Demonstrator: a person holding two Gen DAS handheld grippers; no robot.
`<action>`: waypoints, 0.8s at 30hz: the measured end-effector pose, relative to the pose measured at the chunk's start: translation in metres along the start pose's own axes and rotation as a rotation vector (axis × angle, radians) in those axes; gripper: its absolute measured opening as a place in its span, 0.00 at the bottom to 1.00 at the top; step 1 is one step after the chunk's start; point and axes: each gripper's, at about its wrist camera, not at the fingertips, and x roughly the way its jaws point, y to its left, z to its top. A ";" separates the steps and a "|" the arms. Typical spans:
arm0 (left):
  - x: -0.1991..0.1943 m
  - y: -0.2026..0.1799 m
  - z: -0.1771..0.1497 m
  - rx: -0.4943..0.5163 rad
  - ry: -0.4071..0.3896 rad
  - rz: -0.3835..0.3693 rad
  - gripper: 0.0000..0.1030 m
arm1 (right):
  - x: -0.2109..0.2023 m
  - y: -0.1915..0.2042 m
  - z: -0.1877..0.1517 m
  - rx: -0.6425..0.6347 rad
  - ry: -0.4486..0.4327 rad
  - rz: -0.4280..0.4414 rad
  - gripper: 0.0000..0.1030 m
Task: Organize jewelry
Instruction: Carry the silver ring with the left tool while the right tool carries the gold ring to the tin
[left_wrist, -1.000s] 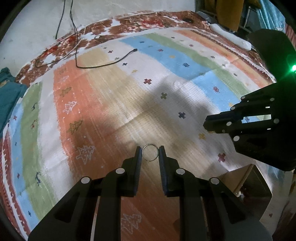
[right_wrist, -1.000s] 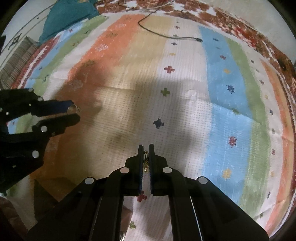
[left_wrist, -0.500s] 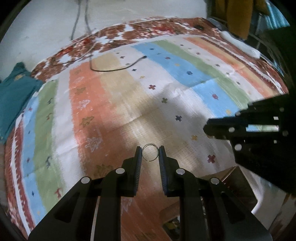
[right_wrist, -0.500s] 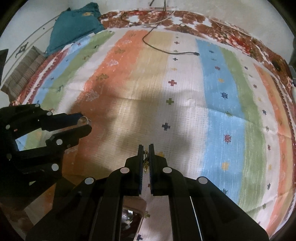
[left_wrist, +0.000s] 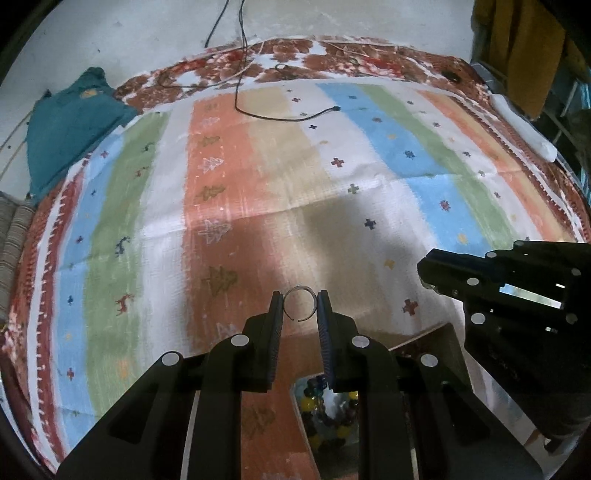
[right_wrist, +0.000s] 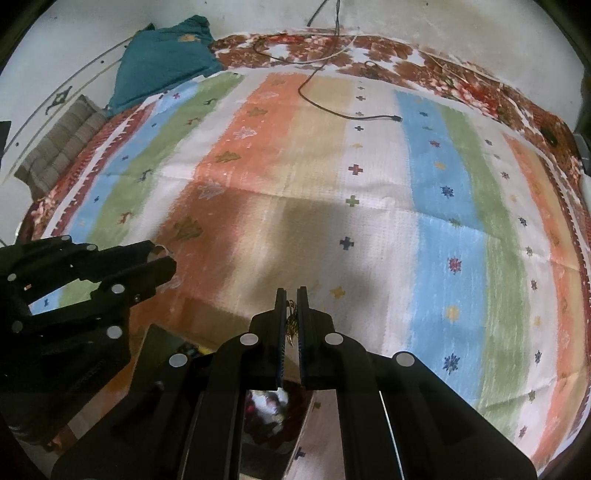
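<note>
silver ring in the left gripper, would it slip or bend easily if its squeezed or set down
The silver ring is a thin wire band with a gap at the bottom, so it probably flexes under a hard squeeze. The left gripper pinches it only at two edge points, so it could twist or pop out. Being round and likely light, it may roll if dropped on the striped cloth.

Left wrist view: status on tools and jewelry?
Left tool shut on thin silver ring. Right tool shut on small gold piece. Both above striped rug; bead box below. Nothing in the way.
</note>
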 end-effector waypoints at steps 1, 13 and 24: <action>-0.003 0.000 -0.002 -0.002 -0.002 -0.002 0.18 | -0.002 0.000 -0.002 0.003 -0.003 0.004 0.06; -0.037 -0.008 -0.025 -0.035 -0.059 -0.059 0.18 | -0.024 0.004 -0.026 0.011 -0.013 0.060 0.06; -0.056 -0.017 -0.040 -0.042 -0.093 -0.107 0.33 | -0.036 0.012 -0.044 0.008 -0.001 0.102 0.07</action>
